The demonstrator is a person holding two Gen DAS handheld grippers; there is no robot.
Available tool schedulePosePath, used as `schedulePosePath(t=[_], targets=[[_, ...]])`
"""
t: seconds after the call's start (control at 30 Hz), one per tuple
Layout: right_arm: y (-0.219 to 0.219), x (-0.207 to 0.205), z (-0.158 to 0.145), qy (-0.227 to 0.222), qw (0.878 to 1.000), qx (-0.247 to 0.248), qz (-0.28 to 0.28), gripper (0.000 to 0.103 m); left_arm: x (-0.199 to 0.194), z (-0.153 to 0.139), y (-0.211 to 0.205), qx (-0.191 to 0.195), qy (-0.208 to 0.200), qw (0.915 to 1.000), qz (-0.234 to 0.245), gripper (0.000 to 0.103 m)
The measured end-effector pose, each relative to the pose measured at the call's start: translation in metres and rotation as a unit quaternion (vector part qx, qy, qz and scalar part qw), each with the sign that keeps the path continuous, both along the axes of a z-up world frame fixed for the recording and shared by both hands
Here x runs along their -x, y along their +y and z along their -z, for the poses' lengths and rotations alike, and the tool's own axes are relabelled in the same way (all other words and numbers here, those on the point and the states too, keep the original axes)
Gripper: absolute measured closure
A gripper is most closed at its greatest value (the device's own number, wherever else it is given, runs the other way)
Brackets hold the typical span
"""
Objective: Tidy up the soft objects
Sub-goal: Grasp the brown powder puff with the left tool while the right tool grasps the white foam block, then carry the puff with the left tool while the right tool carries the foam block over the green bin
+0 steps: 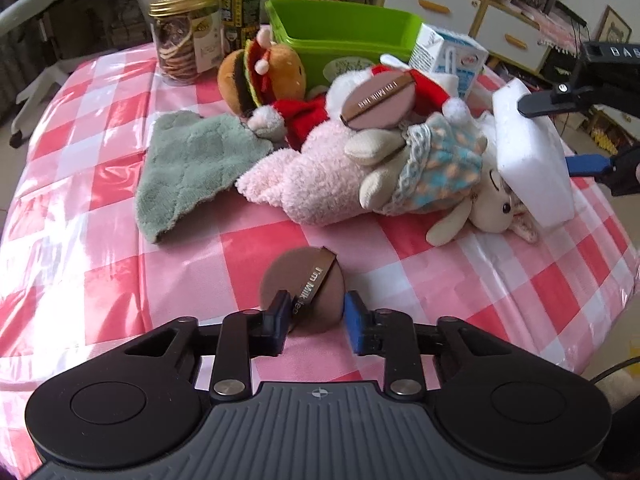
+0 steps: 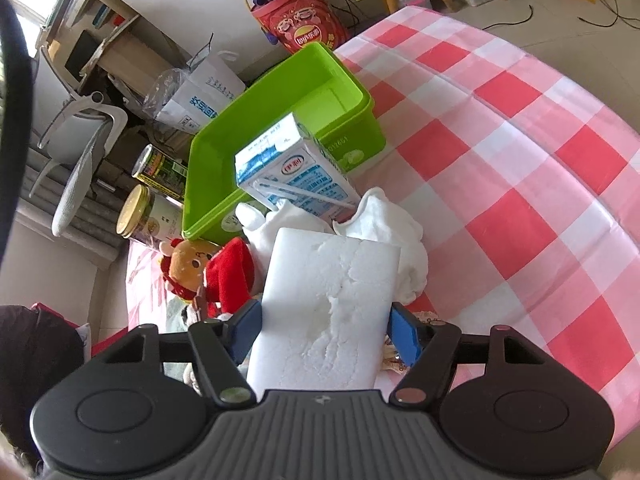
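White sponge block (image 2: 328, 304) sits clamped between the fingers of my right gripper (image 2: 326, 330), raised over the plush pile, short of the green bin (image 2: 280, 92). My left gripper (image 1: 316, 320) pinches a brown disc cushion (image 1: 304, 292) low over the checked cloth (image 1: 100, 280). I judge a light squeeze best, clearing the milk carton (image 2: 296, 172) before release.

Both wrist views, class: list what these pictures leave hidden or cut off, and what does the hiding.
- Left wrist view: green bin interior, hidden by its front wall.
- Left wrist view: right gripper, cut off by the frame edge.
- Right wrist view: the pile of plush toys, mostly hidden by the white sponge.
- Right wrist view: milk carton base, behind white cloth.
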State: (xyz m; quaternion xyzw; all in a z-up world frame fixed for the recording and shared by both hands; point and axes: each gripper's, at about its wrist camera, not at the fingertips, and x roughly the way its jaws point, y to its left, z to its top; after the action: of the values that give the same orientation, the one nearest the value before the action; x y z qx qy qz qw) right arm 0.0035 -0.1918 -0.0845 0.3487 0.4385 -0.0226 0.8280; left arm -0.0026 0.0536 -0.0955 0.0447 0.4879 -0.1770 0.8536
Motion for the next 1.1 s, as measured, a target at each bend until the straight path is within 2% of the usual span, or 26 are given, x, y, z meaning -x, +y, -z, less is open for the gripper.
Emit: schedulePosePath(t=[0.27,0.37,0.43,0.67,0.77,0.83,0.87,0.9,0.93,1.1], targets=[[-0.006,0.003,-0.004,-0.008,1.000,-0.015,0.007,0.062,-0.001,-0.002,0.011,0.008,-0.004,0.9999,-0.011,0.070],[-0.007,0.004,-0.006,-0.012,1.000,-0.020,0.007,0.062,0.001,-0.004,0.014,0.011,-0.017,0.9998,-0.006,0.053],[-0.008,0.004,-0.007,-0.014,1.000,-0.024,0.005,0.062,0.002,-0.002,0.013,0.009,-0.020,0.9998,-0.001,0.047],[-0.006,0.004,-0.009,-0.019,0.999,-0.029,-0.004,0.062,0.000,0.014,0.004,-0.026,-0.019,0.9995,0.005,0.050],[-0.007,0.004,-0.009,-0.018,0.999,-0.028,-0.006,0.062,0.000,0.014,0.002,-0.043,-0.027,0.9987,0.005,0.058],[-0.008,0.005,-0.009,-0.019,0.999,-0.030,-0.005,0.062,-0.001,0.012,0.006,-0.033,-0.022,0.9992,-0.001,0.061],[-0.009,0.005,-0.009,-0.020,0.999,-0.030,-0.004,0.062,-0.001,0.011,0.008,-0.027,-0.021,0.9994,-0.006,0.066],[-0.010,0.006,-0.010,-0.021,0.999,-0.030,-0.002,0.062,-0.001,0.009,0.010,-0.020,-0.023,0.9995,-0.007,0.089],[-0.011,0.006,-0.010,-0.022,0.999,-0.030,0.000,0.062,-0.001,0.006,0.011,-0.010,-0.024,0.9996,-0.007,0.098],[-0.015,0.007,-0.012,-0.026,0.999,-0.031,0.007,0.062,-0.004,0.003,0.013,-0.007,-0.024,0.9994,-0.023,0.101]])
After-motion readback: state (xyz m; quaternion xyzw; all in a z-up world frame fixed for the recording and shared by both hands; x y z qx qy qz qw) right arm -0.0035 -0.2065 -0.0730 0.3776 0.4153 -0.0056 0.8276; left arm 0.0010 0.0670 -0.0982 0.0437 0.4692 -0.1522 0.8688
